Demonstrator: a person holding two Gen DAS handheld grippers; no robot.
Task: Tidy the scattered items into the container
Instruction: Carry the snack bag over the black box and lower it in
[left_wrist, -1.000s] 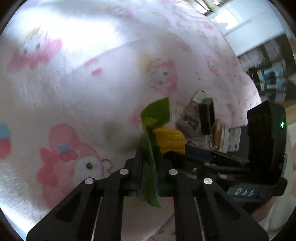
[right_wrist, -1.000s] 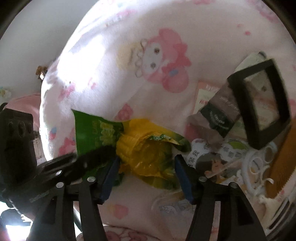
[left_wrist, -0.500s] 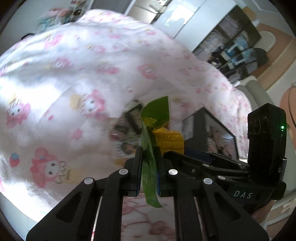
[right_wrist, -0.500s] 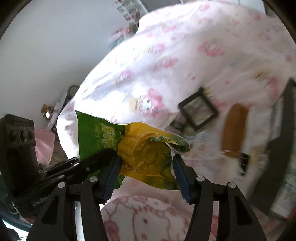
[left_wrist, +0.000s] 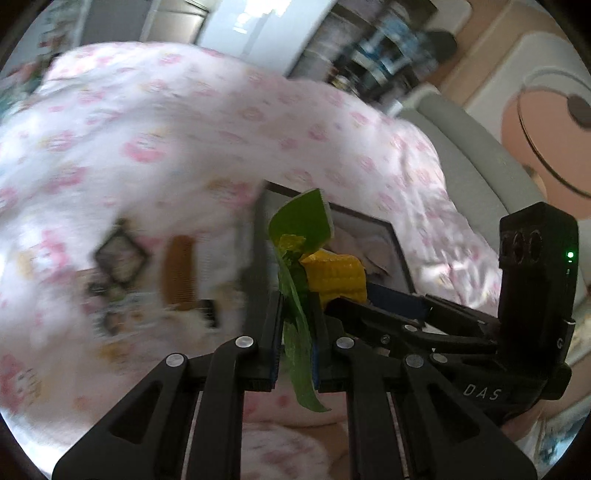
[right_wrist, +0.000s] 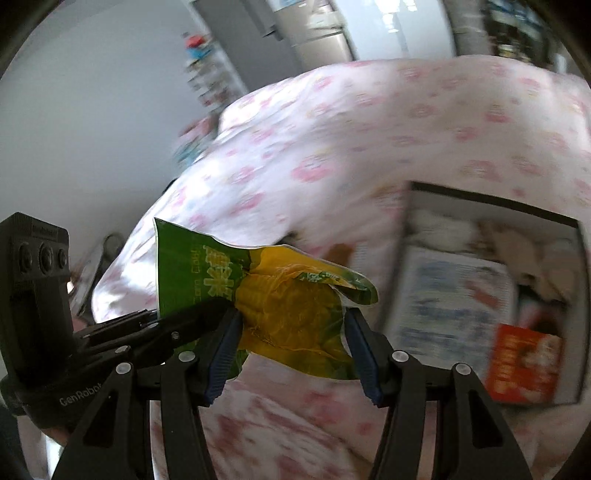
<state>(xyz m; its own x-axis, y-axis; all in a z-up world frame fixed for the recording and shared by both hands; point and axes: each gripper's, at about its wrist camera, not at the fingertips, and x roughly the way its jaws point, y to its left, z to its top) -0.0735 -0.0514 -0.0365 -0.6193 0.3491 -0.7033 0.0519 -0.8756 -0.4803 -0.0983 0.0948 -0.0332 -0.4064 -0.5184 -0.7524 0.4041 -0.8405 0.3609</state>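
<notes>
A green and yellow corn snack packet (left_wrist: 321, 269) hangs in the air above the pink patterned bedspread (left_wrist: 147, 147), held from both sides. My left gripper (left_wrist: 295, 325) is shut on its flat green edge. My right gripper (right_wrist: 291, 347) is shut on the bulging yellow part of the packet (right_wrist: 291, 310), one pad on each side. The left gripper's finger (right_wrist: 192, 317) shows at the left of the right wrist view. The black-rimmed container (right_wrist: 487, 202) lies on the bed to the right, just beyond the packet. In the left wrist view the container (left_wrist: 369, 218) sits behind the packet.
Inside the container lie a white printed booklet (right_wrist: 454, 306) and a red packet (right_wrist: 521, 362). A brown comb (left_wrist: 179, 269), a small black frame (left_wrist: 118, 254) and blurred small items lie on the bedspread to the left. A grey headboard (left_wrist: 472, 147) and shelves stand behind.
Both grippers have risen with the packet and swung across the bed. The scattered items have slid away to the left and the black-rimmed container has come into view.
</notes>
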